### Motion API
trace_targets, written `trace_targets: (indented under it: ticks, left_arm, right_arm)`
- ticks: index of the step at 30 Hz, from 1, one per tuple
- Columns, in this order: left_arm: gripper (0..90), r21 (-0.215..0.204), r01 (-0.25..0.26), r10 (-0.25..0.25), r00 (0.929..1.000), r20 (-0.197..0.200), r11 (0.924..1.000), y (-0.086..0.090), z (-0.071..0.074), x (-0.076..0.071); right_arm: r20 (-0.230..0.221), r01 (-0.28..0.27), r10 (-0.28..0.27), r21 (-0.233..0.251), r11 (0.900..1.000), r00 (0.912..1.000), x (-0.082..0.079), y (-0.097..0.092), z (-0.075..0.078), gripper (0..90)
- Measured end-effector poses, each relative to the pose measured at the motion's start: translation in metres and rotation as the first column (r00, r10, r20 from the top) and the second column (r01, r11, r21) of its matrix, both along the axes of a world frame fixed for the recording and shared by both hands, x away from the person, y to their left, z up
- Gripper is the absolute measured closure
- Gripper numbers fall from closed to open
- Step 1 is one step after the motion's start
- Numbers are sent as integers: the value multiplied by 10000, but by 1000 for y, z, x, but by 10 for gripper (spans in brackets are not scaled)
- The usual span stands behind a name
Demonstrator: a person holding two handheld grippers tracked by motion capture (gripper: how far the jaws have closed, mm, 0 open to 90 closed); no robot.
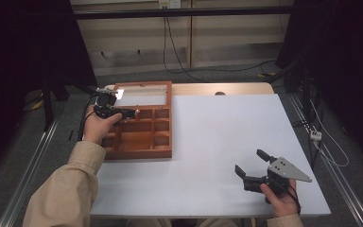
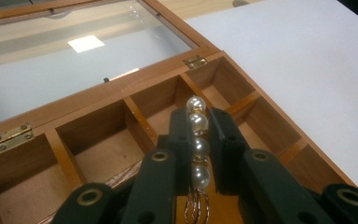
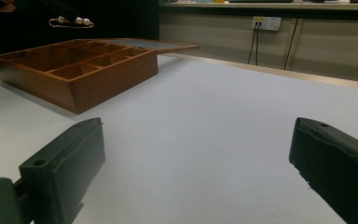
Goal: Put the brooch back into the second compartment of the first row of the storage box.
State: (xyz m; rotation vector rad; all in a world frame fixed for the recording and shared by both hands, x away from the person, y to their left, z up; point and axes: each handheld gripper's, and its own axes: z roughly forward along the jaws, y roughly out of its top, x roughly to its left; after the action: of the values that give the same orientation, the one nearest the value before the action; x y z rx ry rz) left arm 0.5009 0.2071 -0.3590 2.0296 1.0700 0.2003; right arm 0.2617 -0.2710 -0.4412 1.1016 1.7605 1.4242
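Pearl string (image 2: pixel 198 140) clamped in left tool (image 2: pixel 199 122) above wooden box (image 1: pixel 142 152); right tool (image 1: pixel 251 165) wide, level.

Left gripper (image 1: pixel 131 112) over wooden box (image 1: pixel 142 142); right gripper (image 1: pixel 251 163) fingers spread over table (image 1: pixel 208 142).

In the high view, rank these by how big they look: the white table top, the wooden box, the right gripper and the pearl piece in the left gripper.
1. White table top
2. Wooden box, lid open
3. Right gripper, jaws apart
4. Pearl piece, clamped in the left gripper; in the high view it is too small to make out clearly.
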Motion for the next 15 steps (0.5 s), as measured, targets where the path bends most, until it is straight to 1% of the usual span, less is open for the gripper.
trace_targets:
  ticks: [4,5,6,7,8,12,15]
  left_arm:
    - [804,10,-25,25,10000,5,10000,1,0,2]
    - [803,69,12,-12,10000,-8,10000,1,0,2]
    - [804,-20,-51,51,10000,-43,10000,1,-1,2]
    - [803,9,-8,8,10000,-88,10000,1,0,3]
    - [804,-75,-94,94,10000,2,9999,0,-2,3]
    - [803,-1,-34,34,10000,-94,10000,2,-2,5]
    - [803,-23,-113,113,9999,-30,9999,2,-3,7]
  right_arm:
    - [5,3,-3,31,10000,10000,0,0,0,26]
    - [2,4,-4,40,10000,10000,0,0,0,25]
    - [-8,-7,7,44,10000,10000,0,0,0,25]
    - [-7,-2,3,40,10000,10000,0,0,0,25]
    - [-20,-1,1,46,10000,10000,0,0,0,25]
    - [-21,-25,25,46,10000,10000,0,0,0,26]
    - [-24,-31,31,40,10000,10000,0,0,0,26]
